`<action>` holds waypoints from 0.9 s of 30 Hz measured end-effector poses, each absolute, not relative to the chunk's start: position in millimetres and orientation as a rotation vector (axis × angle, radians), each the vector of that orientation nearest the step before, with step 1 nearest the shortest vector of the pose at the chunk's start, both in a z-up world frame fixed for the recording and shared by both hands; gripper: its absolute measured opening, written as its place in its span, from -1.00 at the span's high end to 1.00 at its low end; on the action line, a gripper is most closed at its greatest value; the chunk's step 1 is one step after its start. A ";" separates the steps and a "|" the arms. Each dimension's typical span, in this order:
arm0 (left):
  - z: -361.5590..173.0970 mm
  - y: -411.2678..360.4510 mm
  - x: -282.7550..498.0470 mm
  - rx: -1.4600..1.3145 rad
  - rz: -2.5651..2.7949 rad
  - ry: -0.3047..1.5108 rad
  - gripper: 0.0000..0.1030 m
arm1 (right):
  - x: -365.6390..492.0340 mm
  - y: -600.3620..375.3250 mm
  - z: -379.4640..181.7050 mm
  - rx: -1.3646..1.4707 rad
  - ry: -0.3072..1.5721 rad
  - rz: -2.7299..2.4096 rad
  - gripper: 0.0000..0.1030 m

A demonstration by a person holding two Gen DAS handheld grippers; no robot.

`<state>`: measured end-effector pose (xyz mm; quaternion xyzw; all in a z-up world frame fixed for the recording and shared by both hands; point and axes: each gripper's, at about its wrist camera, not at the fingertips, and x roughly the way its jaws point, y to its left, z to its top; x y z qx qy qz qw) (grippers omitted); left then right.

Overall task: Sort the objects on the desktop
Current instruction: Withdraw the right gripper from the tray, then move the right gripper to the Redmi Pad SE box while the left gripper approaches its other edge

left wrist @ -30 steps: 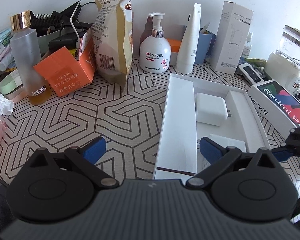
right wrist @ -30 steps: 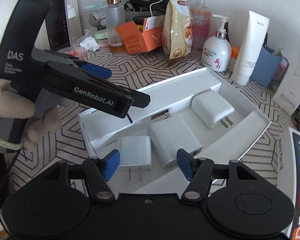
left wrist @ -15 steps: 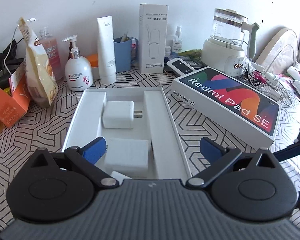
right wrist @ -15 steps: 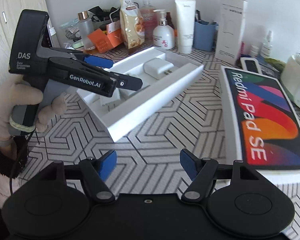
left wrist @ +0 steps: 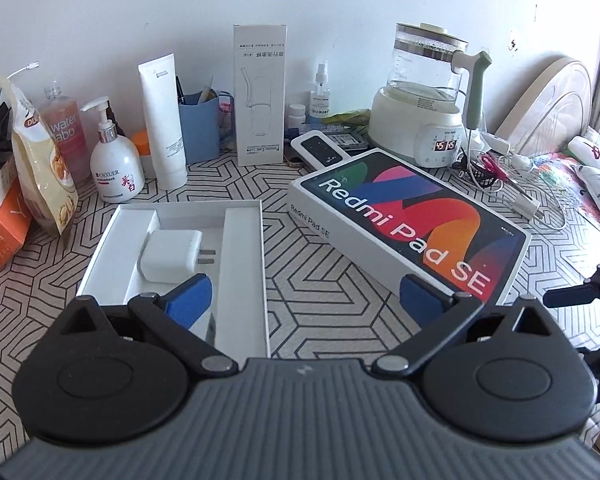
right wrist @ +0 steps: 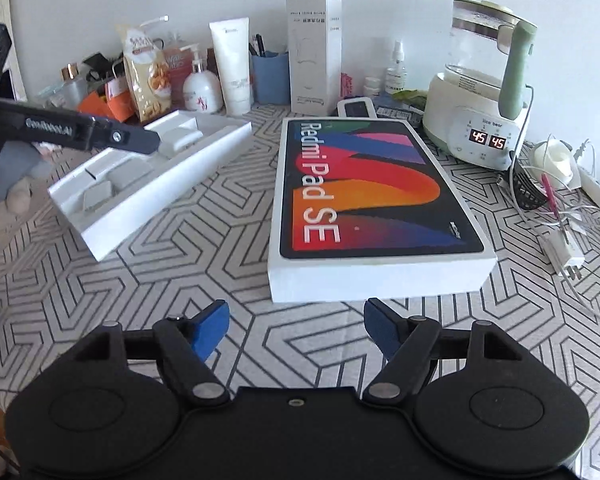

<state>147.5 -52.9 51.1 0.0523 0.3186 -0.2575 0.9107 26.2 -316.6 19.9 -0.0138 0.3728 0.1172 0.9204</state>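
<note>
In the left wrist view, the left gripper (left wrist: 304, 296) sat at the bottom of the frame with its blue fingers (left wrist: 190, 300) spread wide and holding nothing. Left of centre lay the open white tray (left wrist: 242, 264) on the patterned bench (left wrist: 332, 292), a white charger (left wrist: 170, 256) lying in its middle channel. The lidded tablet box (left wrist: 408, 224) lay right of centre, apart from the tray.

In the right wrist view, the right gripper (right wrist: 296, 328) was also wide open and empty, its fingers (right wrist: 212, 326) aimed at the near short edge of the tablet box (right wrist: 376, 196) in mid-frame. The tray (right wrist: 156, 184) sat at centre left, two more white blocks visible in it, under the left gripper's black arm.

The step in hand seemed to be closing in on the tablet box. Any grasp would need the fingers to take an edge, since the box looked wider than their spread.
</note>
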 end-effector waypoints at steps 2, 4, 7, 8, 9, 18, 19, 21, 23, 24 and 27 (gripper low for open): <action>49.4 -68.9 150.3 0.113 -0.538 0.666 -0.98 | 36.1 -329.9 27.9 -0.010 0.752 0.248 -0.53; 45.6 -85.5 152.3 0.119 -0.553 0.675 -0.98 | 46.0 -345.1 34.5 -0.015 0.745 0.235 -0.55; 39.9 -110.3 155.2 0.127 -0.576 0.689 -0.98 | 64.0 -373.3 38.1 0.004 0.761 0.193 -0.55; 38.1 -118.6 156.2 0.130 -0.584 0.693 -0.98 | 72.3 -383.4 37.6 0.023 0.772 0.187 -0.55; 36.2 -126.9 157.2 0.133 -0.592 0.698 -0.98 | 80.4 -392.2 36.5 0.044 0.782 0.180 -0.55; 3.2 -152.6 167.0 0.107 -0.630 0.803 -0.98 | 133.9 -433.9 6.0 0.223 0.851 0.105 -0.55; 1.6 -152.7 166.5 0.115 -0.628 0.801 -0.98 | 134.4 -434.0 1.7 0.226 0.856 0.110 -0.55; -1.6 -152.7 165.7 0.127 -0.624 0.798 -1.00 | 133.4 -435.5 -4.2 0.260 0.871 0.140 -0.55; -4.1 -150.0 169.3 0.087 -0.624 0.815 -1.00 | 130.8 -437.1 -8.3 0.306 0.887 0.178 -0.59; -5.4 -148.8 171.3 0.067 -0.627 0.827 -1.00 | 128.2 -436.3 -9.5 0.312 0.885 0.186 -0.59; -8.4 -145.1 176.6 0.020 -0.642 0.854 -1.00 | 119.6 -432.1 -10.6 0.307 0.876 0.209 -0.56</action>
